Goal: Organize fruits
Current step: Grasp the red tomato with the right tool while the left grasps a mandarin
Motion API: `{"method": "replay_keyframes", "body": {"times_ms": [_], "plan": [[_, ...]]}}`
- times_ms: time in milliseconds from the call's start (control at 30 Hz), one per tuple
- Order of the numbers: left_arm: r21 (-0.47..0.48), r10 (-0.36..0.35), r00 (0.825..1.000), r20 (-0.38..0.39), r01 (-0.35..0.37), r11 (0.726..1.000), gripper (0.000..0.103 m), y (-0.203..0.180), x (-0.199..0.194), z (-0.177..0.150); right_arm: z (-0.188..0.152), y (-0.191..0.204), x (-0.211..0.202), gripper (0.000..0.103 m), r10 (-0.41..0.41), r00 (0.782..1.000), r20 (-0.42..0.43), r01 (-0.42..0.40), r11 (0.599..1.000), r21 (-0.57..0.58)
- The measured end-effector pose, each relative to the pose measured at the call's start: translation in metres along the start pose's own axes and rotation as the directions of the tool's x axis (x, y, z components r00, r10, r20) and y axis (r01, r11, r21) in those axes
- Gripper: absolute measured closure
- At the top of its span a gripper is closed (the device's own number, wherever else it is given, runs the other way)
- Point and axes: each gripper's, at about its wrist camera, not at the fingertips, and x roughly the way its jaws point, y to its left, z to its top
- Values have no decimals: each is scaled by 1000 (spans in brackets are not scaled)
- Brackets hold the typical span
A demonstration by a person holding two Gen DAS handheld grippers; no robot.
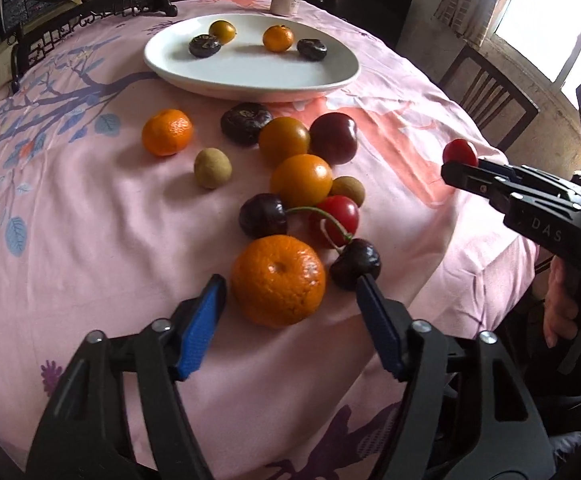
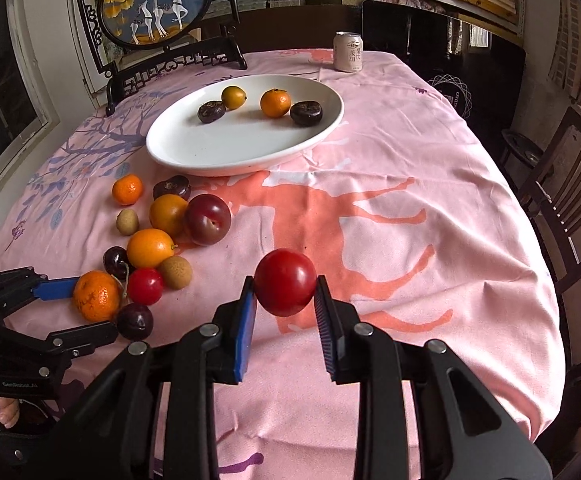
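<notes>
Clamping right gripper [image 2: 284, 294] on small glossy red round fruit [image 2: 285, 287], lifted clear of pink-clothed desk [image 2: 430, 168], likely bound for white oval ceramic plate [image 2: 194, 152]. Straddling large dimpled orange tangerine [image 1: 277, 280] with left gripper [image 1: 288, 294], pads apart, not yet touching, seemingly readying next pick.

A drink can [image 2: 347, 51] and framed deer picture [image 2: 156, 2] stand on the far tablecloth [image 2: 430, 168].

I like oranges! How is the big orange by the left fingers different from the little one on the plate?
The big orange lies on the pink tablecloth; the little orange sits on the white plate. The big one touches a dark cherry; the little one sits beside a dark wrinkled fruit. Both are round.
</notes>
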Motion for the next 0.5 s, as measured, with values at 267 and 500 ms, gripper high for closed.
{"method": "replay_keyframes", "body": {"times_ms": [267, 500], "plan": [[-10, 24, 999, 27, -24, 1000, 58, 1, -5, 0, 0, 10, -4, 74, 14, 1000, 5, -14, 1000, -18], [-38, 59, 995, 85, -56, 998, 58, 13, -33, 15, 5, 16, 3, 74, 38, 999, -8, -38, 999, -31]]}}
